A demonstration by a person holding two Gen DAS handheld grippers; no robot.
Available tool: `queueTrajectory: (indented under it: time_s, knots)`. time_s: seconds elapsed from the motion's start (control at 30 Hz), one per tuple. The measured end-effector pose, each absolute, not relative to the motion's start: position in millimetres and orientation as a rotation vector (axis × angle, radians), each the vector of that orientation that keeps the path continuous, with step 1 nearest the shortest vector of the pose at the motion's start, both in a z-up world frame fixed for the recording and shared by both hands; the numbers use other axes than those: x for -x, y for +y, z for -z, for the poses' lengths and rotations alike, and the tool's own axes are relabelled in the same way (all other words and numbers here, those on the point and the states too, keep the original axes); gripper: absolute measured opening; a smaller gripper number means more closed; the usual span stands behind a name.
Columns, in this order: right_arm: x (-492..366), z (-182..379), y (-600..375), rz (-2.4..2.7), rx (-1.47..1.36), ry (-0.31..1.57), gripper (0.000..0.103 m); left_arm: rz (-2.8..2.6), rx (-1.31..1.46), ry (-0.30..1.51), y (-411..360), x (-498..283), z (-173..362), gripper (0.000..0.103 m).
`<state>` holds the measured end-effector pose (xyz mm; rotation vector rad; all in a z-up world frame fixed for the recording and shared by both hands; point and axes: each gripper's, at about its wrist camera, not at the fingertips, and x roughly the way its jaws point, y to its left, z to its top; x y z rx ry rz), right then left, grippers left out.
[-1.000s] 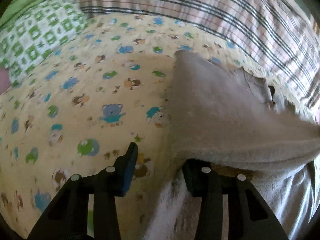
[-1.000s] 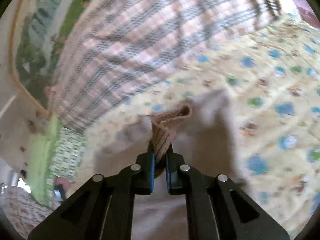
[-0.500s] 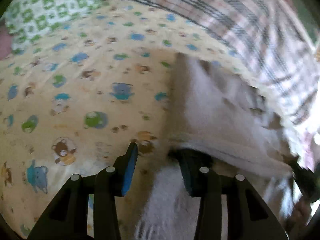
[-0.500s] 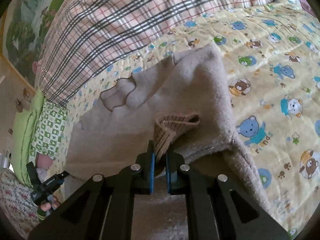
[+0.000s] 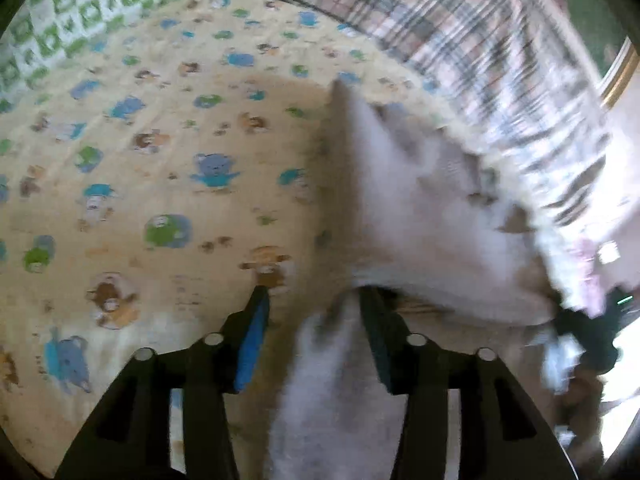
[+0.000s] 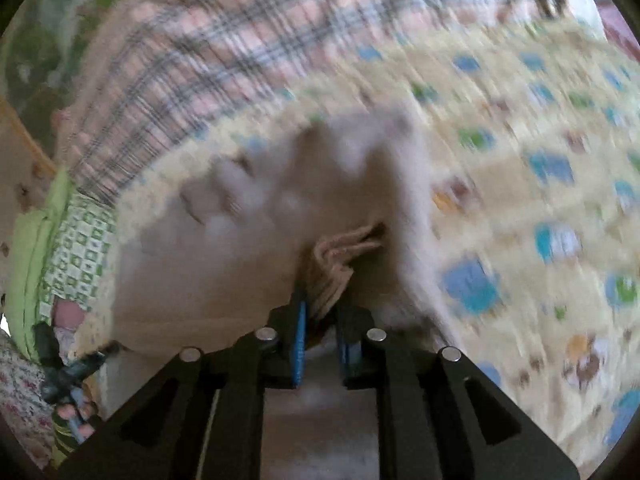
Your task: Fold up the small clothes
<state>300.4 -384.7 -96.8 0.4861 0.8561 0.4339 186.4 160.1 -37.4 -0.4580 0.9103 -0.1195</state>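
Two grippers, one small fuzzy grey top (image 5: pixel 420 216) up off the quilt (image 5: pixel 160 160). Right gripper (image 6: pixel 322 316) pinched almost shut on a bunched ribbed edge (image 6: pixel 340 252) of the top. Left gripper (image 5: pixel 312 308) wide open, with its right finger tucked under the lifted cloth and its left finger out over the bare quilt, so gripping nothing. Top stretched from near the left gripper across to the right, where it meets the other gripper (image 5: pixel 588 332), and draped toward the far plaid blanket (image 5: pixel 460 40). Far part of the top touching the quilt, as far as the blur lets on. Both views smeared, so likely mid-swing. No neat fold to be seen yet. Probably early on: top only lifted and spread. Left to do, by the look of it: lay it flat, fold the sides in, fold it over, then set it down tidy.
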Motion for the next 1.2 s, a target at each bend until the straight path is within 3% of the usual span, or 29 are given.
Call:
queueTrajectory:
  time_s: [0.13, 0.37, 0.4, 0.47, 0.5, 0.57, 0.7, 0.83, 1.0, 1.1, 1.2]
  knots:
    - [-279.4, 76.7, -400.7, -0.351, -0.484, 0.780, 0.033, 0.167, 0.518, 0.853, 171.7, -202.4, 19.1, 0.068]
    - [-283.2, 64.0, -356.0, -0.532, -0.430, 0.759, 0.034, 0.188, 0.494, 0.973, 158.5, -287.3, 44.7, 0.066]
    - [-286.6, 65.9, -347.9, -0.553, -0.416, 0.765, 0.034, 0.182, 0.482, 0.988, 154.1, -295.1, 49.7, 0.063]
    - [-294.5, 71.1, -336.3, -0.574, -0.405, 0.794, 0.034, 0.188, 0.458, 0.956, 147.5, -301.9, 51.3, 0.010]
    - [-296.3, 72.4, -333.9, -0.578, -0.399, 0.801, 0.034, 0.194, 0.461, 0.937, 146.3, -301.9, 48.1, 0.009]
    - [-299.4, 77.7, -334.2, -0.555, -0.372, 0.814, 0.034, 0.171, 0.422, 0.857, 144.3, -295.5, 35.7, 0.009]
    - [-302.1, 97.6, -351.6, -0.511, -0.419, 0.886, 0.034, 0.106, 0.390, 0.883, 144.6, -302.6, 48.2, 0.010]
    - [-279.8, 90.0, -365.1, -0.474, -0.394, 0.881, 0.034, 0.050, 0.441, 0.878, 156.3, -306.9, 52.6, 0.017]
    - [-243.9, 77.5, -387.3, -0.455, -0.423, 0.856, 0.035, 0.048, 0.452, 0.853, 160.4, -272.4, 28.7, 0.017]
    - [-215.4, 65.7, -397.6, -0.471, -0.423, 0.814, 0.044, 0.103, 0.421, 0.846, 149.4, -227.8, 15.5, 0.025]
    - [-190.2, 58.9, -402.7, -0.503, -0.414, 0.795, 0.049, 0.158, 0.396, 0.857, 138.3, -175.8, 11.3, 0.042]
